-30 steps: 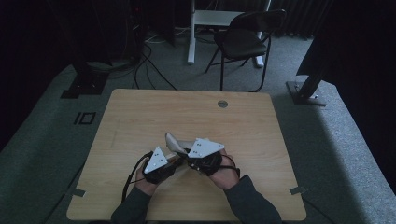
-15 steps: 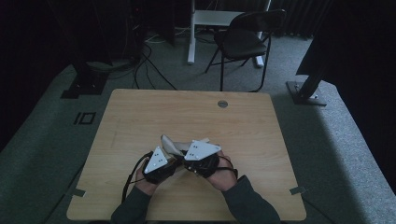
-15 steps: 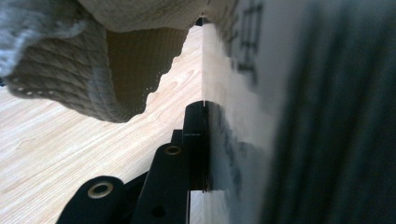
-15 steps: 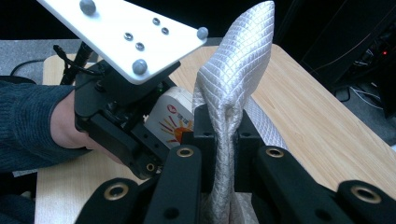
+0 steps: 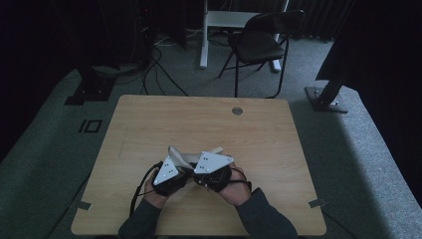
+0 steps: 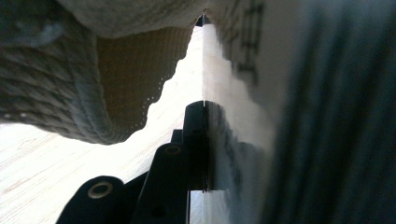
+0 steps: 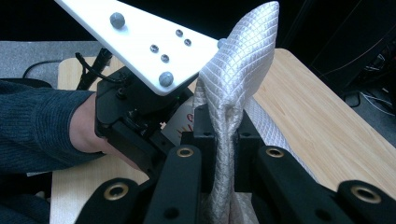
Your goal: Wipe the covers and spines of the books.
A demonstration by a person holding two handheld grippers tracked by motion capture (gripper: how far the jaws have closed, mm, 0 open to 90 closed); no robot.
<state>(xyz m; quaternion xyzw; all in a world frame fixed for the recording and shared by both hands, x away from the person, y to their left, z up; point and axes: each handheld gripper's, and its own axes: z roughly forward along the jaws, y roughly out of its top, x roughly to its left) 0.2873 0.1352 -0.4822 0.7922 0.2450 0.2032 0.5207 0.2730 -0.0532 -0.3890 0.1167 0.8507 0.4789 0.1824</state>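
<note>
Close to the near edge of the table [image 5: 149, 124], a little left of its middle, both grippers meet over one pale quilted cloth [image 7: 238, 79], which is raised off the wood between them. In the right gripper view the right gripper [image 7: 222, 123] has its jaws pinched tight on a gathered fold of that cloth, the fabric bunching into a narrow rope where it passes between them and fanning out into a soft peak above. In the left gripper view the left gripper [image 6: 204, 140] looks closed on a thin flat edge, most likely the same cloth, with a hanging flap of waffle-textured weave [image 6: 93, 84] drooping just beyond; blur hides the exact contact. From the high view the left gripper [image 5: 171, 172] and right gripper [image 5: 209, 167] sit almost touching, the cloth [image 5: 180, 157] poking out past them towards the middle of the table. The cloth looks light, limp and non-fragile; it should fold and sag wherever it is unsupported and could slide through a loose pinch. Corners or a hem seem the best holds, well apart, to spread it. Beyond the far edge stands a folding chair [image 5: 259, 45].
</note>
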